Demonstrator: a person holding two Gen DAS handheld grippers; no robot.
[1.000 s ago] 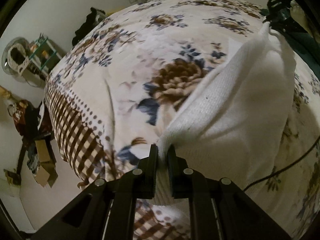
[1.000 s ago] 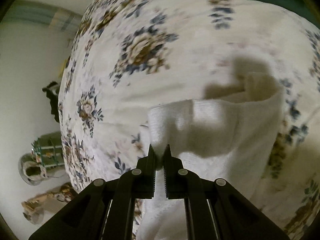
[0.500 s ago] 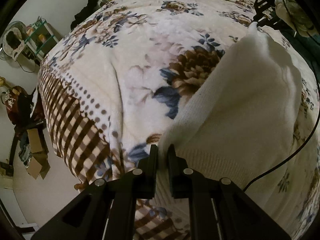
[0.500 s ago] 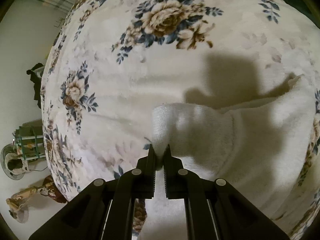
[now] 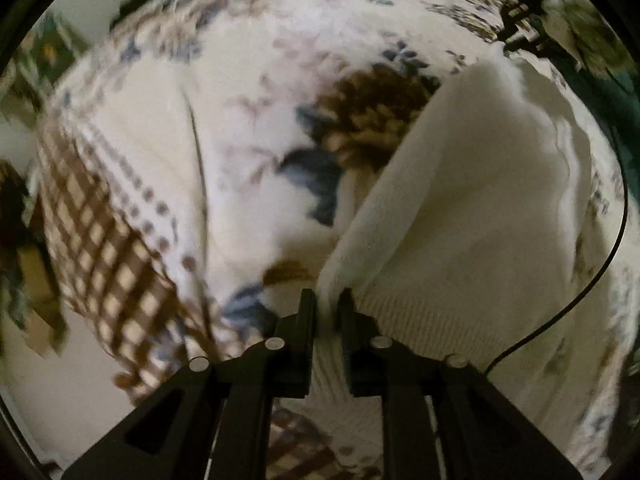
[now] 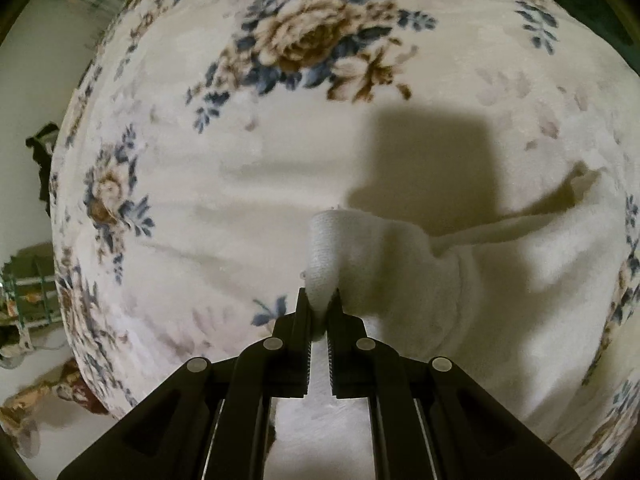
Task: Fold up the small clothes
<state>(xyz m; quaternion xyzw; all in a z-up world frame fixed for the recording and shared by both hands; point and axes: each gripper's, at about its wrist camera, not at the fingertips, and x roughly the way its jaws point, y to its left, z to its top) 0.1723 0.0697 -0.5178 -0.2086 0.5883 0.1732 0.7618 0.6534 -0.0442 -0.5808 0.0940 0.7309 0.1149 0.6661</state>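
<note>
garment: you have a small white knit garment (image 5: pixel 460 216), ribbed along one hem, lifted off the bed by two of its corners; its middle sags between your two grips and its lower part lies on the blanket.
left grip: your left gripper (image 5: pixel 327 300) is pinched narrow on a corner beside the ribbed hem, with cloth filling the gap between the fingers.
right grip: your right gripper (image 6: pixel 319 300) is clamped nearly closed on another corner, a small tuft of the white knit (image 6: pixel 400 264) standing up past the fingertips. in the left view this gripper shows at the far top corner of the cloth (image 5: pixel 520 20).
where it is: over a floral fleece blanket (image 6: pixel 280 152) on a bed, close to the edge with the brown checked border (image 5: pixel 100 240).
done so far: as i judge it, the pick-up only. both corners are secured and the edge is stretched between them.
left to do: no crease shows in either view, so the fold itself looks not yet made. you would need to carry the held edge over the lower part, lay it down, let go, and likely fold again.
visibility: the left view is blurred, so fine detail of the hem is uncertain.
surroundings: a thin black cable (image 5: pixel 600 280) trails across the blanket beside the garment; a green wire rack (image 6: pixel 28 296) stands off the bed.
</note>
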